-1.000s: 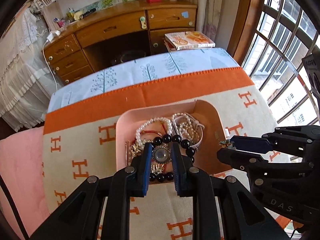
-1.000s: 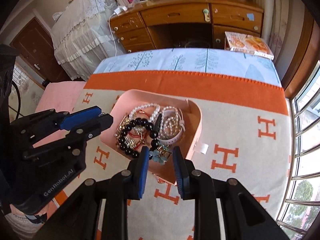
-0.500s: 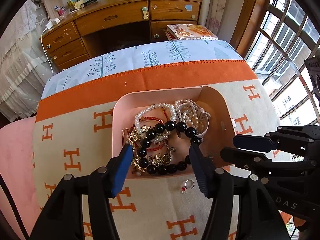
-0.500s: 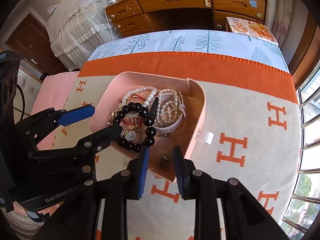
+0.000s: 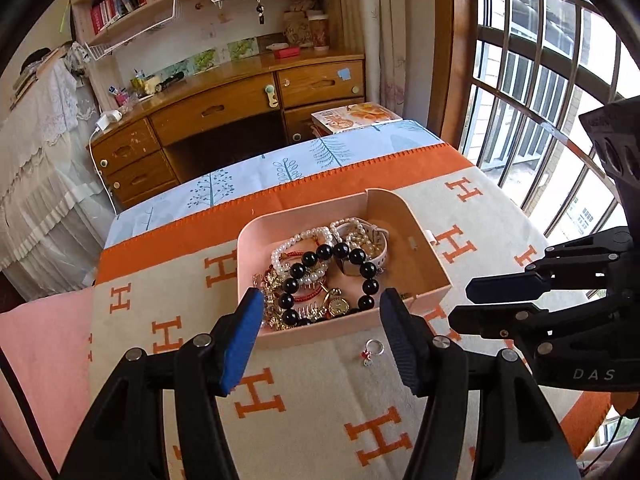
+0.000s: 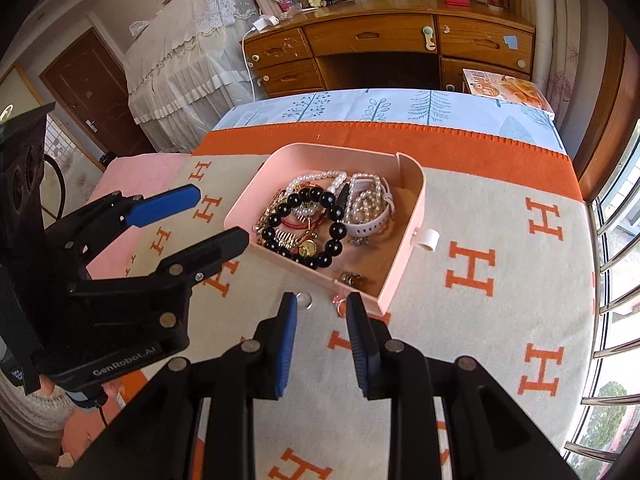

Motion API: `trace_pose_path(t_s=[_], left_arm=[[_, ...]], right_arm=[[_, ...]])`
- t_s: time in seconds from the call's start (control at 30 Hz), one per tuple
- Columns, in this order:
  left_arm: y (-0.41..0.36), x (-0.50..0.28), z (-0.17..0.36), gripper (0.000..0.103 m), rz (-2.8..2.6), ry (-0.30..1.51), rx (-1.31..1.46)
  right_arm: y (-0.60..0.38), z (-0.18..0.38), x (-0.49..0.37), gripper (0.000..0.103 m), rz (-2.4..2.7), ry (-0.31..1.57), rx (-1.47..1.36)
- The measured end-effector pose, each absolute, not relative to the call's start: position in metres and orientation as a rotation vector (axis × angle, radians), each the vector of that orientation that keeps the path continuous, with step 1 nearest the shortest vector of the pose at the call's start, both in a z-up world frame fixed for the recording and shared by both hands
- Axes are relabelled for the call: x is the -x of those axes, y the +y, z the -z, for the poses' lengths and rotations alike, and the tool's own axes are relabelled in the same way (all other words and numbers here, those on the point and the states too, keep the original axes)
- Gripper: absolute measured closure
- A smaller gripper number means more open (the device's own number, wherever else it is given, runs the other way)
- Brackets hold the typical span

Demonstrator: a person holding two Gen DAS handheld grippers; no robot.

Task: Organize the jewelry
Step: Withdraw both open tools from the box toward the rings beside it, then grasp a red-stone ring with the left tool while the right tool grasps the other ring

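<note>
A pink tray (image 5: 424, 256) on the orange-and-cream blanket holds a black bead bracelet (image 5: 320, 276), pearl bracelets (image 5: 300, 240), a white watch (image 5: 376, 248) and gold pieces. The tray also shows in the right wrist view (image 6: 412, 216). A small ring with a red charm (image 5: 372, 350) lies on the blanket just in front of the tray; it shows in the right wrist view (image 6: 339, 305). My left gripper (image 5: 322, 328) is open and empty, above the tray's near edge. My right gripper (image 6: 322, 328) is open and empty, just behind the ring.
The blanket (image 5: 280, 400) covers a table with a blue leaf-print cloth (image 5: 280, 168) at its far side. A magazine (image 5: 356, 114) lies at the far right corner. A wooden desk (image 5: 224, 112) stands beyond, a barred window (image 5: 540, 92) to the right.
My left gripper has let go of a watch-like piece into the tray, opened wide and pulled back and up. My right gripper has pulled back too and opened a little.
</note>
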State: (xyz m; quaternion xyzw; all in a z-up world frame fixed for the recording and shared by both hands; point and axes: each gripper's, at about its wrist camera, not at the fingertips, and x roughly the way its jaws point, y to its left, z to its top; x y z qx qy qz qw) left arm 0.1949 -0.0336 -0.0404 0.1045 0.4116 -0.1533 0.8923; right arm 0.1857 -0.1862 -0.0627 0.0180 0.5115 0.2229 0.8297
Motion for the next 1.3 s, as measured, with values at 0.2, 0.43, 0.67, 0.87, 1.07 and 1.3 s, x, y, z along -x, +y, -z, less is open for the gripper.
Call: trace_pose_path(t_s=[0.2,0.43,0.67,0.87,1.07,1.3], left_arm=[[-0.034,-0.178,0.072,0.035,0.439,0.908,-0.269],[-0.044,-0.169,0.107,0.040,0.522,0.848,-0.395],[-0.049,-0.189,0.133,0.071,0.569,0.885,-0.407],[-0.054,-0.192,0.138,0.078,0.601,0.861,-0.440],[-0.061,-0.186,0.140,0.091,0.612,0.835,-0.467],[-0.054,-0.177,0.139,0.091,0.508,0.858,-0.443]], right_arm=[[-0.193,0.097,-0.174,0.077,-0.466,1.092,-0.063],[-0.204,0.120,-0.166,0.078,-0.454,1.097,-0.131],[-0.209,0.135,-0.162,0.078,-0.438,1.107,-0.148],[-0.210,0.136,-0.160,0.077,-0.448,1.089,-0.158],[-0.209,0.137,-0.160,0.077,-0.448,1.072,-0.145],[-0.199,0.136,-0.163,0.077,-0.427,1.049,-0.103]])
